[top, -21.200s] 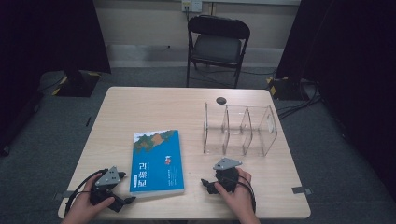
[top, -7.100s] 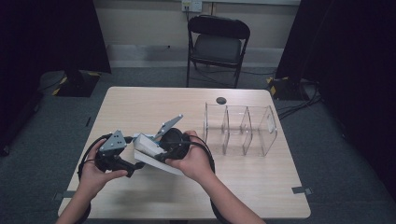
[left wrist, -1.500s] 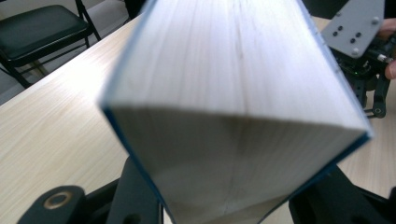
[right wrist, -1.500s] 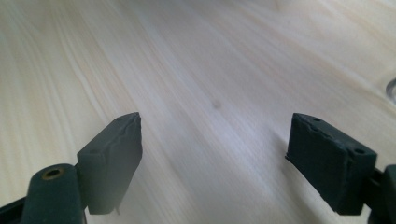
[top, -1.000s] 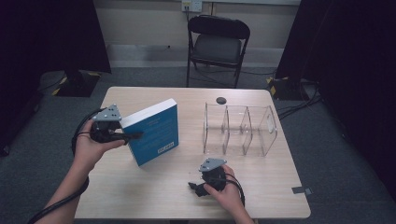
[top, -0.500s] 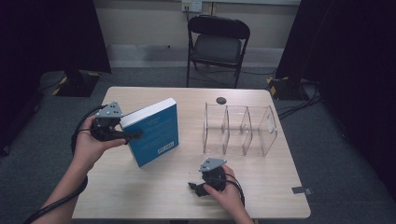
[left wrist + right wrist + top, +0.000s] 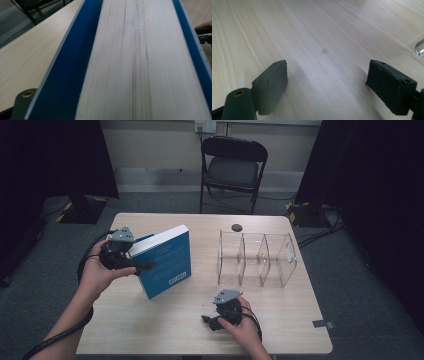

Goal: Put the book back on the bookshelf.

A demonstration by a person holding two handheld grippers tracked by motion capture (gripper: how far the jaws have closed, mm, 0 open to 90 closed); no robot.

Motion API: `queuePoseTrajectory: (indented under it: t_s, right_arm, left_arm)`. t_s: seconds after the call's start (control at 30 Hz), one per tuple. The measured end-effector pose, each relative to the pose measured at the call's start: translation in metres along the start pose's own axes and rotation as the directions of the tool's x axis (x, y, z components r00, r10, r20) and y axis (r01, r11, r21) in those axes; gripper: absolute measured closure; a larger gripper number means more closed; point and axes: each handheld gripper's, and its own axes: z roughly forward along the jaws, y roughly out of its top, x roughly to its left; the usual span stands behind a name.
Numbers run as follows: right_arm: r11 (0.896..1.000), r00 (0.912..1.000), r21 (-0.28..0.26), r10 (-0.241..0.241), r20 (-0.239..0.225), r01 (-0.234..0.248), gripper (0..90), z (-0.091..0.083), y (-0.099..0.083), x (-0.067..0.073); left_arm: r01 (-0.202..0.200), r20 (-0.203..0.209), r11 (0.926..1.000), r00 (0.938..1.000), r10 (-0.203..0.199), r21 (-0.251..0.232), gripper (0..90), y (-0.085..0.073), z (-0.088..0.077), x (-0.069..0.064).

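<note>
My thick blue-covered paperback book stands upright on the pale wooden desk, left of the clear three-bay plastic organiser, where it stood a second ago. My left tool straddles its edge; its jaws have just been opening, loosening their clamp. My right tool rests spread on the desk, unmoved.
</note>
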Motion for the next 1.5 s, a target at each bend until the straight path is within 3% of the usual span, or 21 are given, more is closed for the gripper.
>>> queuePoseTrajectory:
  t_s: [0.1,0.13,0.17,0.2,0.37,0.4,0.53,0.57,0.6,0.8,0.93,0.97,1.1,1.13,1.37,1.43,1.5]
  right_arm:
    - [1.0,1.0,0.0,0.0,-0.001,0.0,16.1,0.0,0.0,0.0]
    - [1.0,1.0,0.0,0.001,-0.001,-0.001,16.2,0.0,0.0,0.0]
    - [1.0,1.0,0.0,0.0,-0.001,0.0,16.1,0.0,0.0,0.0]
    - [1.0,1.0,0.0,0.0,-0.001,0.0,16.2,0.0,0.0,0.0]
    - [1.0,1.0,0.0,0.0,-0.001,0.0,16.2,0.0,0.0,0.0]
    - [1.0,1.0,0.0,0.0,-0.001,0.0,16.2,0.0,0.0,0.0]
    - [1.0,1.0,0.0,0.0,-0.001,0.0,16.1,0.0,0.0,0.0]
    - [1.0,1.0,0.0,0.0,-0.001,0.0,16.2,0.0,0.0,0.0]
    - [1.0,1.0,0.0,0.001,-0.001,-0.001,16.1,0.0,0.0,0.0]
    - [1.0,1.0,0.0,0.0,-0.001,0.0,16.1,0.0,0.0,0.0]
    - [1.0,1.0,0.0,0.0,-0.001,0.0,16.1,0.0,0.0,0.0]
    - [1.0,1.0,0.0,0.0,-0.001,0.0,16.1,0.0,0.0,0.0]
    - [1.0,1.0,0.0,0.0,-0.001,0.0,16.1,0.0,0.0,0.0]
    - [1.0,1.0,0.0,0.0,-0.001,0.0,16.1,0.0,0.0,0.0]
    - [1.0,1.0,0.0,0.0,0.0,0.0,16.1,0.0,0.0,0.0]
    - [1.0,1.0,0.0,0.0,-0.001,0.0,16.1,0.0,0.0,0.0]
    - [1.0,1.0,0.0,-0.001,-0.001,0.001,16.1,0.0,0.0,0.0]
  left_arm:
    - [0.013,-0.007,0.9996,0.9999,-0.013,0.026,16.3,0.004,-0.001,0.001]
    - [0.018,-0.008,0.9982,0.9998,-0.017,0.057,17.4,0.006,-0.001,0.0]
    - [0.018,-0.008,0.9982,0.9998,-0.017,0.057,20.5,0.006,-0.001,0.0]
    - [0.006,-0.029,0.9962,0.9996,-0.004,0.086,22.5,0.007,-0.001,-0.001]
    - [0.002,-0.021,0.9969,0.9998,-0.001,0.079,25.4,0.007,-0.001,0.0]
    - [-0.005,-0.014,0.996,0.9999,0.006,0.089,31.1,0.008,-0.001,0.001]
    - [-0.012,-0.013,0.9965,0.9998,0.013,0.083,33.6,0.01,-0.001,0.0]
    - [-0.011,0.016,0.9955,0.9998,0.009,0.095,38.3,0.011,-0.001,-0.001]
    - [-0.011,0.016,0.9955,0.9998,0.009,0.095,41.4,0.011,-0.001,-0.001]
    - [0.012,0.018,0.9913,0.9997,-0.014,0.131,44.0,0.013,0.0,-0.003]
    - [-0.007,0.022,0.993,0.9998,0.005,0.118,44.1,0.014,-0.001,-0.001]
    - [0.01,0.029,0.9937,0.9995,-0.014,0.112,44.0,0.015,0.0,-0.001]
    - [0.021,0.037,0.993,0.999,-0.025,0.116,45.2,0.017,0.0,0.0]
    - [0.007,0.044,0.9913,0.999,-0.013,0.131,46.2,0.019,0.0,0.0]
    - [0.015,0.053,0.9855,0.9983,-0.024,0.169,53.3,0.024,0.002,-0.001]
    - [-0.013,0.062,0.9833,0.9981,0.002,0.182,54.5,0.026,0.002,-0.002]
    - [-0.012,0.066,0.9806,0.9978,-0.001,0.195,56.3,0.027,0.002,-0.002]
